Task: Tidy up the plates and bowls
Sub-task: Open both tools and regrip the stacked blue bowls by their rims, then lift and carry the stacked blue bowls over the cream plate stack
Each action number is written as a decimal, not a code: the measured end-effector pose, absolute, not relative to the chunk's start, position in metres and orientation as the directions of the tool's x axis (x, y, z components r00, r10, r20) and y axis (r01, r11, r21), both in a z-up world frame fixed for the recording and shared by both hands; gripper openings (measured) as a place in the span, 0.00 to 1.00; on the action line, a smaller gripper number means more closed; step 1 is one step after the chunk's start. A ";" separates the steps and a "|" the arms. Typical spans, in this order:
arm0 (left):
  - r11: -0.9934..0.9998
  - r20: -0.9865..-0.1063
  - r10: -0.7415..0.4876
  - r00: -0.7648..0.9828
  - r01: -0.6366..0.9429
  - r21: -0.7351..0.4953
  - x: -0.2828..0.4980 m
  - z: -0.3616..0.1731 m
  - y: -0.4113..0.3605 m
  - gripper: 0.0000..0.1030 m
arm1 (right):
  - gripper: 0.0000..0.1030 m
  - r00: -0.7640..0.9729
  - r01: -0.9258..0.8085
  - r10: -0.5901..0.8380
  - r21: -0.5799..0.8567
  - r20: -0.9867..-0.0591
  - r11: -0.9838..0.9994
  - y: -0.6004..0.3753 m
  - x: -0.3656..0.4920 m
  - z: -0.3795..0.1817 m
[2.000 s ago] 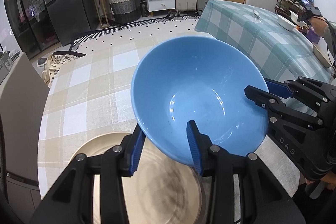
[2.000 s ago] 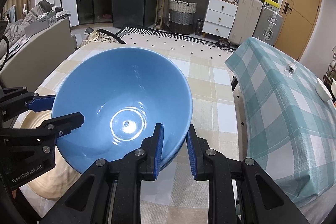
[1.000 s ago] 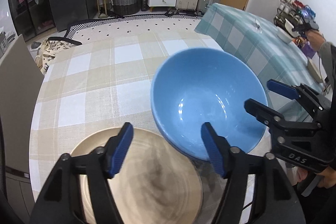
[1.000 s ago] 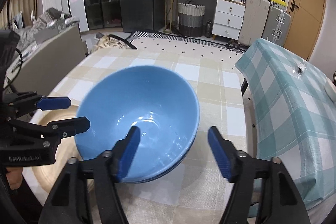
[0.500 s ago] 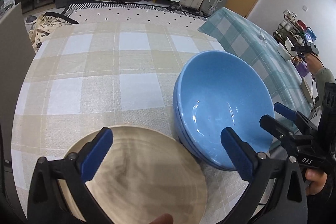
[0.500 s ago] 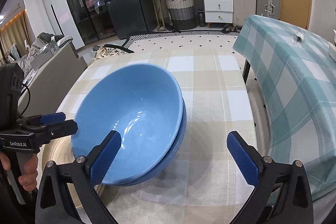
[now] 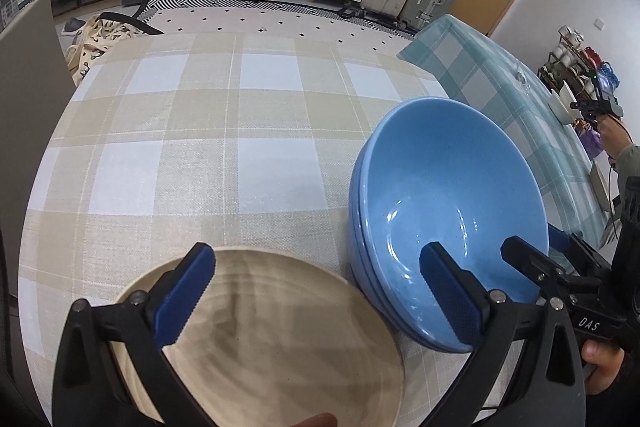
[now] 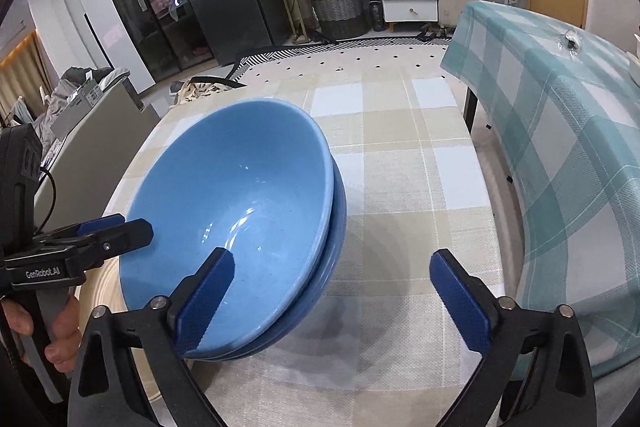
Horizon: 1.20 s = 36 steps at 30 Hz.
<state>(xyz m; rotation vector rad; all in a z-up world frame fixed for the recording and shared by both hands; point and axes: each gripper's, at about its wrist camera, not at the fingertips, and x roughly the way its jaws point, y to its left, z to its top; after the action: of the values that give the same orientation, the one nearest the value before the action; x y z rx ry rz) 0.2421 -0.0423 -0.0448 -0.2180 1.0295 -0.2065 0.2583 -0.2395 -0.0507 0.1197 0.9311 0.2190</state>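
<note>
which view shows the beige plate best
The left wrist view: the beige plate fills its lower middle, round face visible between the open fingers, beside the stacked blue bowls. The right wrist view shows only a rim sliver behind the bowls.

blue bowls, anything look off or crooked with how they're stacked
Nothing stands out. The top blue bowl sits nested in the lower blue bowl, rims roughly parallel, beside the beige plate. No chips or spills are visible. Both claws are open and clear of them.
</note>
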 end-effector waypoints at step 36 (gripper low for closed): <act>0.948 -0.823 -0.312 0.475 0.211 -0.238 0.230 -0.040 -0.079 0.30 | 0.43 0.577 -0.219 0.269 0.172 -0.771 0.961 -0.222 0.250 -0.049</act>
<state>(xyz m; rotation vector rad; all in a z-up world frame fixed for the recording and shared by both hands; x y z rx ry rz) 0.2304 -0.0789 -0.0399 -0.1085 1.0272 -0.3203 0.2501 -0.2216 -0.0495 0.0603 0.9121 0.2857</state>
